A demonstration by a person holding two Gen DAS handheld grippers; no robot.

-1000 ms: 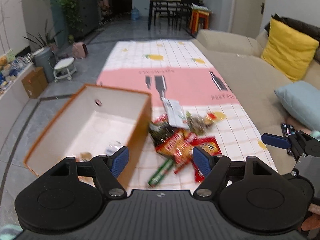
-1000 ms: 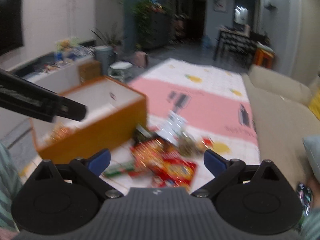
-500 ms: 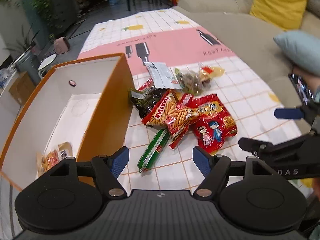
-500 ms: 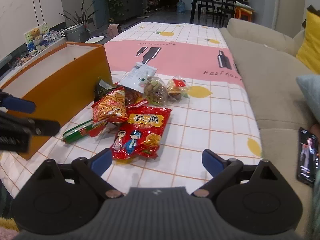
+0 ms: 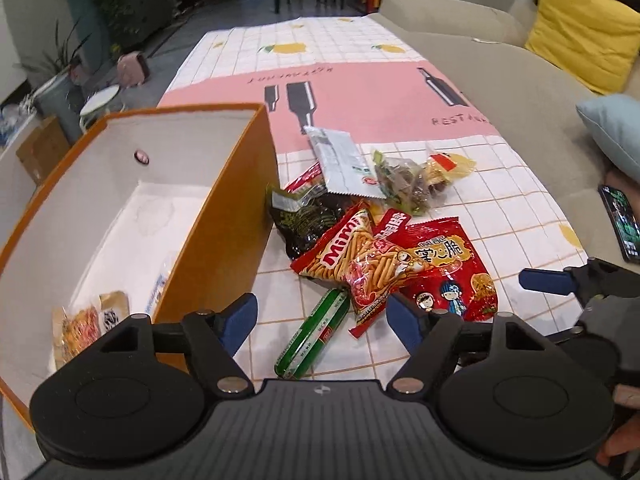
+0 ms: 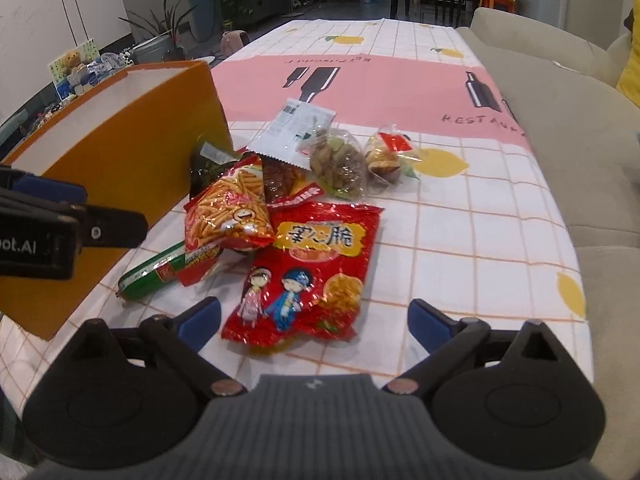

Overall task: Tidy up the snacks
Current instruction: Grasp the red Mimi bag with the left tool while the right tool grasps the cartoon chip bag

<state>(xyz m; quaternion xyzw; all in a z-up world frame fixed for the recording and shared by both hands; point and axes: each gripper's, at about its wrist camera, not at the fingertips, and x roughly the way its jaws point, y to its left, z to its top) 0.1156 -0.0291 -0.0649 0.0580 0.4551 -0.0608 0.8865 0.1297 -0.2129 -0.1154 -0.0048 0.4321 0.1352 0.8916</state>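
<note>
A pile of snacks lies on the tablecloth beside an orange box [image 5: 224,216] [image 6: 132,148]. Nearest me are a green sausage stick [image 5: 316,332] [image 6: 154,272], a Mimi stick-snack bag [image 5: 352,256] [image 6: 228,212] and a big red bag with cartoon children [image 5: 444,272] [image 6: 312,276]. Behind them sit a dark packet [image 5: 304,216], a white sachet [image 5: 340,156] [image 6: 296,124] and clear bags of nuts [image 6: 340,164]. One small snack packet [image 5: 88,320] lies inside the box. My left gripper [image 5: 322,318] hangs open above the sausage. My right gripper [image 6: 316,320] is open over the red bag's near end.
The table [image 6: 460,216] wears a white-and-pink checked cloth [image 5: 360,92]. A beige sofa [image 6: 560,112] with a yellow cushion [image 5: 580,28] and a pale blue cushion [image 5: 616,128] runs along the right. A phone [image 5: 620,220] lies at the sofa's edge. Plants and a dining set stand far back.
Both grippers have tipped down and moved closer to the snack pile, which now fills the views. Both stay open and hold nothing.
</note>
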